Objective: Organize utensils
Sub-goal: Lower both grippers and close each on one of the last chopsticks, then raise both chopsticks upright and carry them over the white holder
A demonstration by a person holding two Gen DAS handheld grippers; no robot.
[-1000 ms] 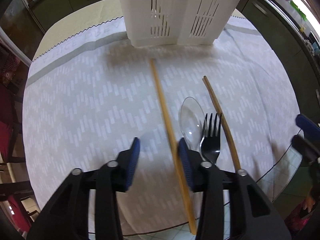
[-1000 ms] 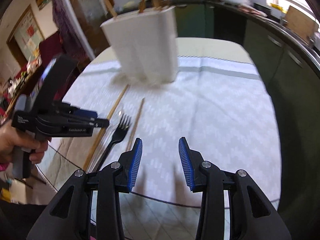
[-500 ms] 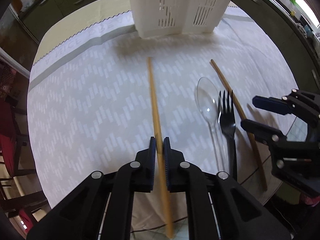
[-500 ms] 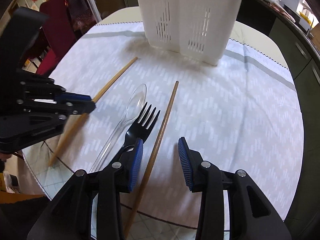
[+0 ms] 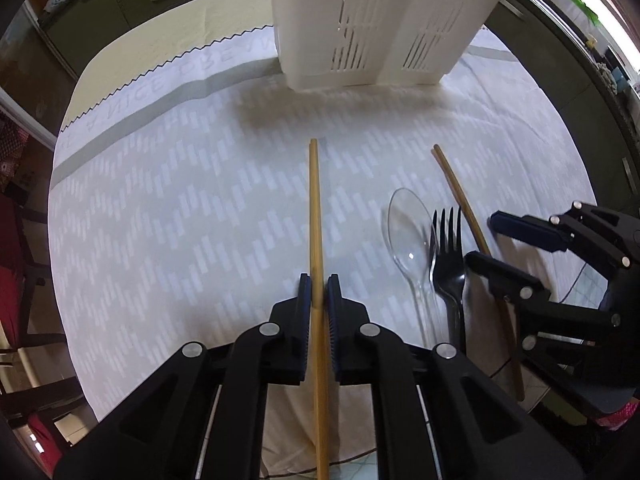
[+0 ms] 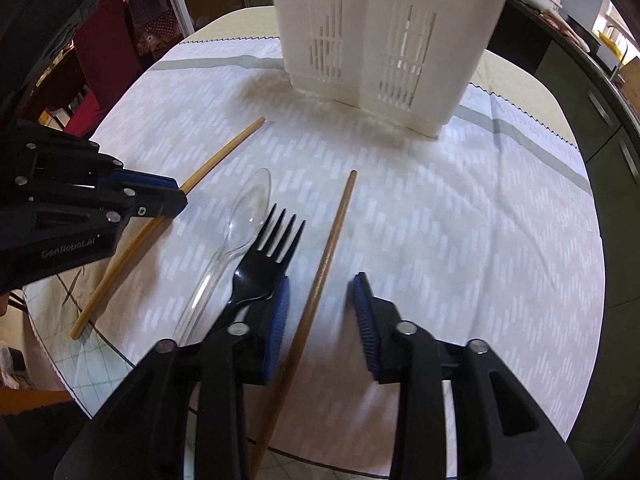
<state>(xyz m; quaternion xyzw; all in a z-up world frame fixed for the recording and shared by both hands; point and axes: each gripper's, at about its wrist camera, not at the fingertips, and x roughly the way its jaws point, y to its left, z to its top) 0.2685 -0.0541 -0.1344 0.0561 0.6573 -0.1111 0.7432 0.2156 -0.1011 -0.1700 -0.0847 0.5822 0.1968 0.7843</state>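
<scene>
My left gripper (image 5: 319,292) points straight down and is shut on a wooden chopstick (image 5: 315,200) that lies on the patterned tablecloth (image 5: 180,220). It also shows at the left of the right wrist view as left gripper (image 6: 172,196) on that chopstick (image 6: 228,148). My right gripper (image 6: 320,280) straddles a second chopstick (image 6: 340,216). Its jaws are closing, and the blue pads stand clear of the wood on both sides. Between the chopsticks lie a clear plastic spoon (image 6: 252,196) and a black fork (image 6: 276,240), side by side. The fork's neck runs under my right gripper's left finger.
A tall white slotted utensil caddy (image 5: 380,20) (image 6: 380,20) stands at the far side of the round table. The table's near edge (image 6: 320,454) is just below the grippers. Dark cabinets (image 5: 560,60) run along the right; red chairs (image 5: 16,280) stand on the left.
My left gripper has shut on the first chopstick. My right gripper dropped from above the table to straddle the second chopstick, and its jaws have narrowed.
</scene>
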